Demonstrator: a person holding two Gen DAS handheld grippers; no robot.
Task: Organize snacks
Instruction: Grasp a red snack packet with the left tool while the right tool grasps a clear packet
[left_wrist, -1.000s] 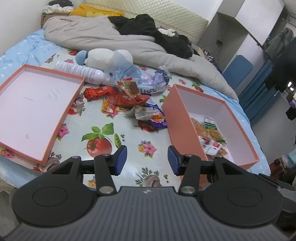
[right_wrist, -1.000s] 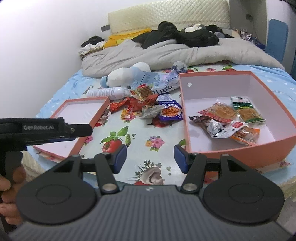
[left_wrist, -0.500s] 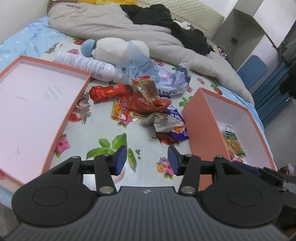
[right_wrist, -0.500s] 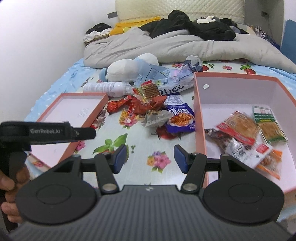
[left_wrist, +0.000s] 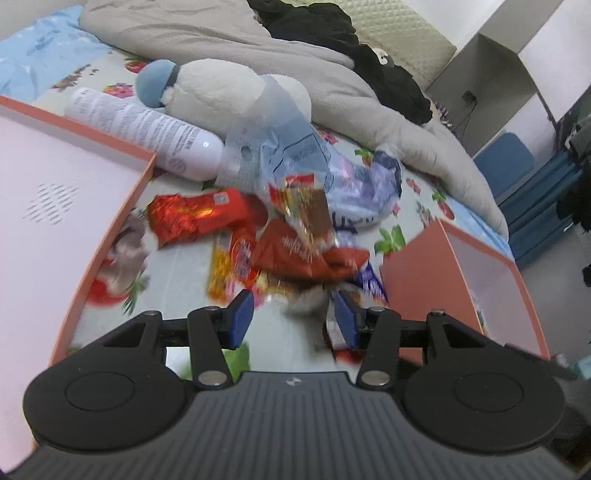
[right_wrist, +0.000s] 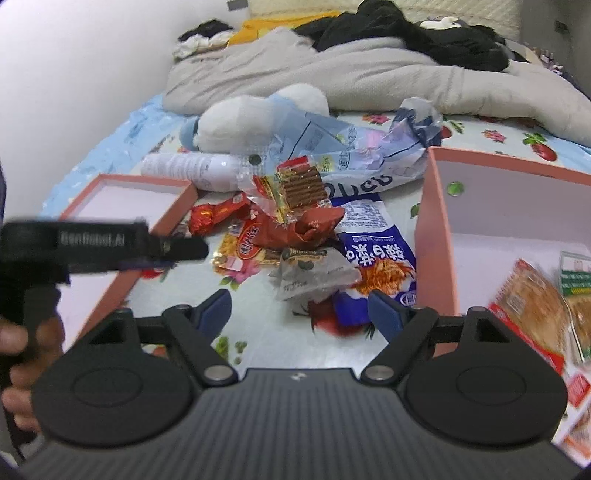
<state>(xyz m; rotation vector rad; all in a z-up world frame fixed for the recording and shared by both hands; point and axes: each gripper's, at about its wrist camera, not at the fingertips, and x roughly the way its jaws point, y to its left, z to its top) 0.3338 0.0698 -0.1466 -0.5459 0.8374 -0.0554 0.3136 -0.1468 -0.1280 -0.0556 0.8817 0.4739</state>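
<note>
Here, line by line:

Left claw: wide open, holding nothing. It hangs low over the near edge of the snack pile, with a crumpled grey wrapper in the gap between its blue pads; whether a pad touches it cannot be told through the blur.

Right claw: wide open, holding nothing. It sits above the flowered bed sheet, with the grey wrapper just past its tips at 12 o'clock and a blue-and-white noodle packet toward 1 o'clock.

Snack pile: loose on the bed between the two boxes. A red foil packet lies at its 9 o'clock side, a dark red bag in the middle, a yellow packet beside it, and a clear-wrapped stack of brown biscuits on top.

Orange box: at 3 o'clock of the pile, upright and open, with several packets already inside.

Orange lid: at 9 o'clock of the pile, lying open side up.

Behind the pile, at 12 o'clock: a white spray bottle on its side, a white plush toy, a crumpled clear plastic bag and a grey duvet.

Left gripper body: seen from the right wrist camera at 9 o'clock, gripped by the person's hand.
</note>
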